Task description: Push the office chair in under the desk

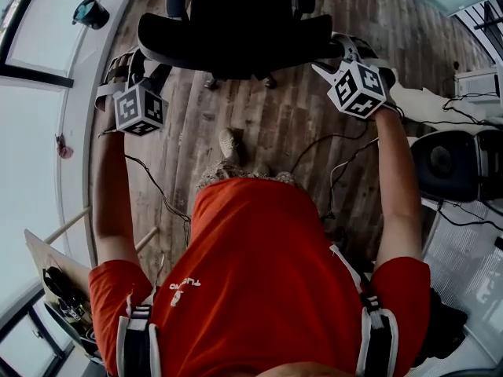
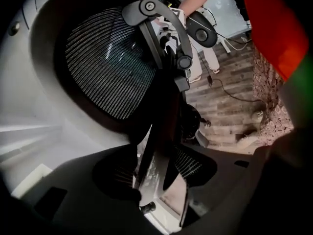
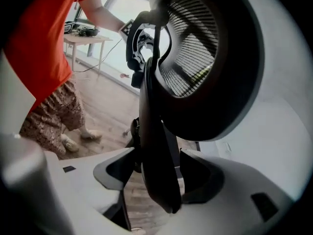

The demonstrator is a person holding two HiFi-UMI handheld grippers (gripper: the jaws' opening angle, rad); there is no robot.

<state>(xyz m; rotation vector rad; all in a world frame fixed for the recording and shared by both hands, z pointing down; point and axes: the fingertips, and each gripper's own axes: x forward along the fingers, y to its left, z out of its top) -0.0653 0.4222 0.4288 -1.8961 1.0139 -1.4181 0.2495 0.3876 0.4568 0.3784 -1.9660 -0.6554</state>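
The black office chair (image 1: pixel 236 22) stands on the wood floor in front of me, its backrest towards me. My left gripper (image 1: pixel 145 67) is at the backrest's left edge and my right gripper (image 1: pixel 334 49) at its right edge. In the left gripper view the backrest's dark frame edge (image 2: pixel 161 131) runs between the jaws of the left gripper (image 2: pixel 159 177), below the mesh back (image 2: pixel 107 67), with gaps at both sides. In the right gripper view the backrest edge (image 3: pixel 156 160) likewise stands between the parted jaws of the right gripper (image 3: pixel 156 177), and no pad presses on it.
Cables (image 1: pixel 330 159) trail over the floor at my right beside a round black object (image 1: pixel 440 159). A white ledge with a dark cup (image 1: pixel 90 12) runs along the left. A small table (image 1: pixel 47 265) with clutter stands at lower left. My feet (image 1: pixel 229 144) are just behind the chair.
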